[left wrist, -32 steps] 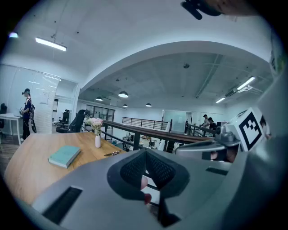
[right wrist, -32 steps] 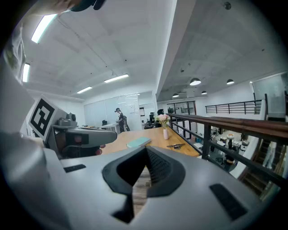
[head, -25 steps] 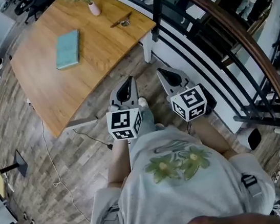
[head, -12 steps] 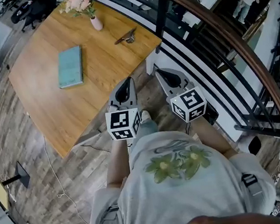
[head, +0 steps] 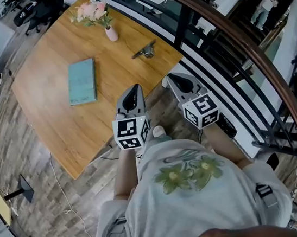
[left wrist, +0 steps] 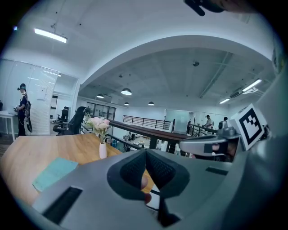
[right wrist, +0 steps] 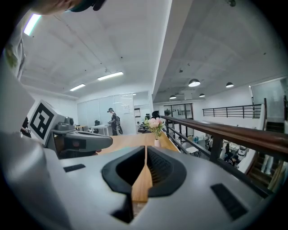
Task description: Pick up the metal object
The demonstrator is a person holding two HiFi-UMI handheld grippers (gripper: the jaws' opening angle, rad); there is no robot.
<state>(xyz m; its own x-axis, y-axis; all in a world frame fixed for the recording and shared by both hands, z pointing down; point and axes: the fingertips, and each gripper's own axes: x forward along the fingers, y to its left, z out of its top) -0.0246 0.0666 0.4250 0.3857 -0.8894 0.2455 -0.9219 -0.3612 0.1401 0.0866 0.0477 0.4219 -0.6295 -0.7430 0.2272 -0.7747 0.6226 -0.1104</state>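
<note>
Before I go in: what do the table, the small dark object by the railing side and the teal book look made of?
The table looks like wood or veneer, matt, with warm grain lines. The small object seems metal: grey, faint sheen, though too small to be sure. The book has a matt teal cover, card or cloth.

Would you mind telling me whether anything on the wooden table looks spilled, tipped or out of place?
Nothing stands out. The vase stands upright, the teal book lies flat, and the metal object lies near the railing-side edge; nothing looks spilled on the table.
</note>
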